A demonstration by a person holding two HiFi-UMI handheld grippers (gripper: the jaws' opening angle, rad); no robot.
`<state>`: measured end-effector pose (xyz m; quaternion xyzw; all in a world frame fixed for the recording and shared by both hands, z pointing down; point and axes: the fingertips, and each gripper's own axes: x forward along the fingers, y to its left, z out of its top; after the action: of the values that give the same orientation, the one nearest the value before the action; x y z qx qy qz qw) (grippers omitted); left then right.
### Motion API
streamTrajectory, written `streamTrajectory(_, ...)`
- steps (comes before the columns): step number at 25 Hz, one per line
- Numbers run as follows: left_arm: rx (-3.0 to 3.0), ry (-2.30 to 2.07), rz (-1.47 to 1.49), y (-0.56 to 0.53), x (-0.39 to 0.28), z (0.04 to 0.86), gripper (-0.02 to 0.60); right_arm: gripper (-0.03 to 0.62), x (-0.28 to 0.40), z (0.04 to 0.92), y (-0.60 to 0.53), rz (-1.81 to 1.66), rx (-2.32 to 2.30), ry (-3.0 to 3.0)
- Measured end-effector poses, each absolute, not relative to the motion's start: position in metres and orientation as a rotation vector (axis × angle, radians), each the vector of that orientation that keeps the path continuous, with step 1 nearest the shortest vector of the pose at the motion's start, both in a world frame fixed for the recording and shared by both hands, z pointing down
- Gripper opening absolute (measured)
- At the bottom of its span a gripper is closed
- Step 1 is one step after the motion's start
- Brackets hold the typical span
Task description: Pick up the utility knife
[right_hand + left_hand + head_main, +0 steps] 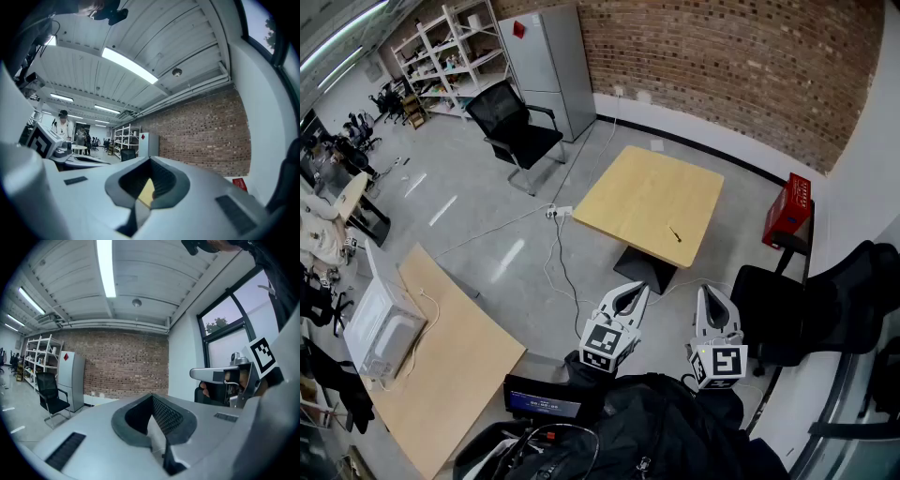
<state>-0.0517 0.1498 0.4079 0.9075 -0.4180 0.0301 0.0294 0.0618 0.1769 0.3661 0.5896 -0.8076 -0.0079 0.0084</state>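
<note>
The thin dark utility knife (675,234) lies flat on the square light-wood table (642,187), near the table's right front edge and well apart from both claws. It's alone up there, with bare wood all round it.

The left gripper (640,288) and the right gripper (710,292) hang low and short of the table. Each has its tips pressed together and nothing between them; the right gripper view shows only a sliver of yellow tabletop through the gap behind the tips.

Risks from here:
- **Closed tips:** a claw that arrives with its tips together would nudge the knife instead of straddling it. This close to the edge, that push could send it to the floor.
- **Flat object:** the knife sits so low that the tips would likely scrape the wood or skate over the handle unless they come down either side of it.
- **Blade:** whether the blade is out can't be made out at this range.

For room, the grey floor between the person and the table is open. The white cable (555,246) trails by the table's black pedestal foot (645,269). The black office chair (825,300) crowds the right flank, with the red crate (787,211) beyond it, so the left side looks the freer lane.
</note>
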Motion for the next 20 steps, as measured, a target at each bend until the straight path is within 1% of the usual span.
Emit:
streamTrajectory(11,2.800,-1.273,0.107,0.148,-0.065,0.412,0.000,0.003,0.048,0.370,0.177,-0.025,1.850,-2.518)
streamTrajectory(20,2.764,-1.275,0.120,0.150,-0.091,0.417,0.000,0.003,0.028,0.376,0.184,0.004,1.870,-2.487)
